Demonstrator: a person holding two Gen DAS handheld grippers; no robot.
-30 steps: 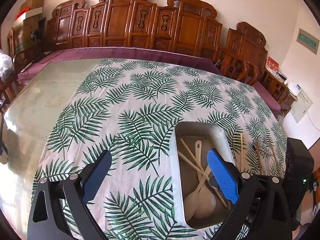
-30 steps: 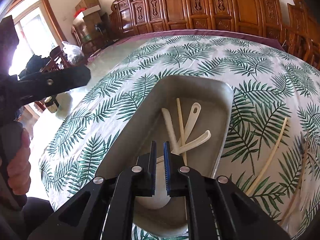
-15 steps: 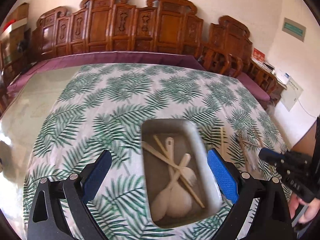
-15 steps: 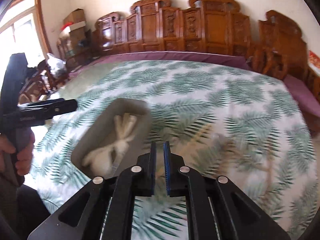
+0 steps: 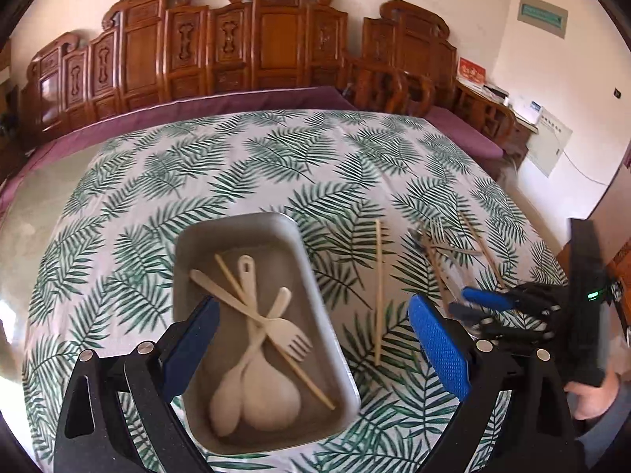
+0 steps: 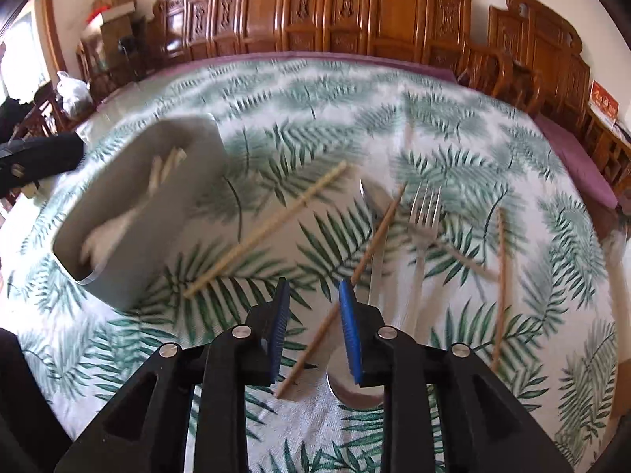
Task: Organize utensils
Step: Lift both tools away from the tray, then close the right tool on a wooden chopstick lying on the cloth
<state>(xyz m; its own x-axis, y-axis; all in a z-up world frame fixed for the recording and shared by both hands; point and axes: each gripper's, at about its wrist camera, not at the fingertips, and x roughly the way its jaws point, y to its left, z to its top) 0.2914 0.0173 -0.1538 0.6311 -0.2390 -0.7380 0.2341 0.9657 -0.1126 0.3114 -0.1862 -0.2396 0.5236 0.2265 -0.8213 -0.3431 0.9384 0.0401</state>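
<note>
The left gripper (image 5: pixel 311 339) is held wide apart and empty above the near end of the grey tray (image 5: pixel 315 272), where two pale spoons (image 5: pixel 256 394), a pale fork (image 5: pixel 288 337) and chopsticks (image 5: pixel 224 295) lie crossed. The right gripper (image 6: pixel 315 331) is seen partly spread, holding nothing, over a brown chopstick (image 6: pixel 370 252) and a metal spoon (image 6: pixel 372 205). Just beyond, a metal fork (image 6: pixel 424 213) and another chopstick (image 6: pixel 501 276) lie loose on the leaf-print tablecloth (image 6: pixel 315 98). A light chopstick (image 6: pixel 268 228) rests between these and the tray's right rim. Farther off, the cloth is bare up to its purple edge, which is lined by carved wooden chairs (image 5: pixel 276 35).
</note>
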